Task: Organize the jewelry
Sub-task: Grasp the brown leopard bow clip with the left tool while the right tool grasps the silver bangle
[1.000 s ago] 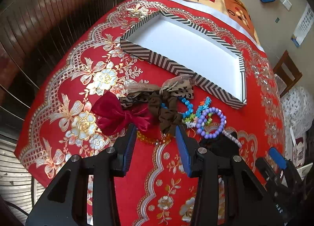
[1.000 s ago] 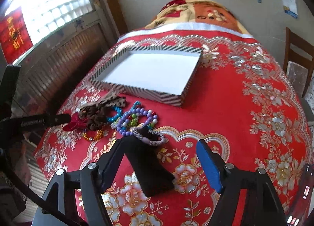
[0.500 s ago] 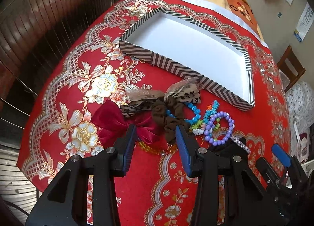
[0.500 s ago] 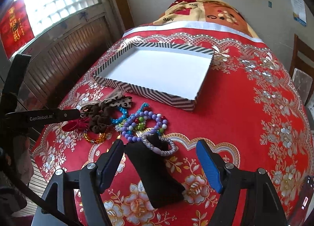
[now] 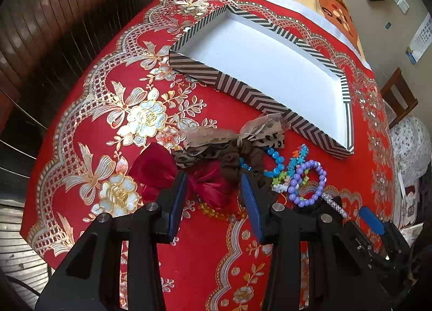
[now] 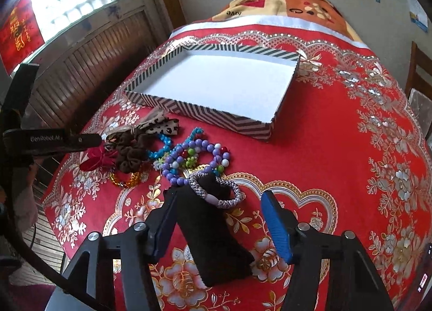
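Just before the empty striped box (image 5: 259,100), the left gripper (image 5: 213,189) gapes empty around the red satin bow (image 5: 172,176) (its neighbours overlap it), so closing could snag the brown scrunchie (image 5: 232,162) too.

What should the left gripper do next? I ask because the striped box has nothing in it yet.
Probably ease the left gripper down and close on the red bow. Its open fingers already straddle the bow's right loop, and the striped box sits just beyond the pile. The right gripper hangs open over the black pouch.
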`<state>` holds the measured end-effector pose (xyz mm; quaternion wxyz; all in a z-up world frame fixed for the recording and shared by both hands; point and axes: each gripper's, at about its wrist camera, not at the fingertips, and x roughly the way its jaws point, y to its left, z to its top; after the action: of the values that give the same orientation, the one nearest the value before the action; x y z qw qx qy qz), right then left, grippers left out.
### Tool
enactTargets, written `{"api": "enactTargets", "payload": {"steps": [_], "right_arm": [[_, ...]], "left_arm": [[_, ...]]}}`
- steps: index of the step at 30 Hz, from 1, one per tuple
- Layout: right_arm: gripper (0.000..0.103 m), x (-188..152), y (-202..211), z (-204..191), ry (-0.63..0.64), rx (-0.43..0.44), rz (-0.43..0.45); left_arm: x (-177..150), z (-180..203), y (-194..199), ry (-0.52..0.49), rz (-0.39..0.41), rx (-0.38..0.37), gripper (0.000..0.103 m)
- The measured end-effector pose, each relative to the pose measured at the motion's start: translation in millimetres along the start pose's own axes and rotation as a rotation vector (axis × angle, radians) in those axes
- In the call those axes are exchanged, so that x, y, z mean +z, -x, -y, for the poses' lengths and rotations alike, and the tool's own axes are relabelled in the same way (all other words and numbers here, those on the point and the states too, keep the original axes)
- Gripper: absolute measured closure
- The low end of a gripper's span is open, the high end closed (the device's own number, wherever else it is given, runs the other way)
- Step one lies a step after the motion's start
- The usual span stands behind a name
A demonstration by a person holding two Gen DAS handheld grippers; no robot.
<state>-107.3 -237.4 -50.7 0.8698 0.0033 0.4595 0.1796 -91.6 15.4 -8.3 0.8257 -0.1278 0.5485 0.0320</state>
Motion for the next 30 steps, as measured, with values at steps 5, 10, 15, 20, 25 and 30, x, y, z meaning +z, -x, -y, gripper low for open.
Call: {"api": "enactTargets", "payload": {"steps": [5,10,15,20,25,30], "right_arm": [[0.059,5.1,-15.2,-5.8,0.048,0.015,-0.014],[0.081,11.3,-19.1,11.0,-0.015,0.040,0.000],[0.088,19.0,-18.7,28.6,-0.083,0.051,0.019],[0.089,21.7,-10.3,38.7,-0.129,0.063,0.038],[0.089,18.6,-8.4,48.5,-0.157,0.060,0.029],[0.048,18.6,2.4,31.2,-0.113,0.147,0.041]], "left_arm": [[3.0,5.8,-8.2,-0.015,-0.028,-0.010,0.062],[6.8,8.6,-11.8,-0.032,-0.033,-0.008,0.062],[12.7,19.7,-21.2,-0.074,-0.042,-0.007,0.062],[18.2,24.1,-33.3,-0.093,-0.050,0.015,0.062],[22.3,27.5,-53.1,-0.096,-0.095,-0.002,0.063],[22.5,27.4,-53.2,-0.115,-0.078,0.010,0.086]]}}
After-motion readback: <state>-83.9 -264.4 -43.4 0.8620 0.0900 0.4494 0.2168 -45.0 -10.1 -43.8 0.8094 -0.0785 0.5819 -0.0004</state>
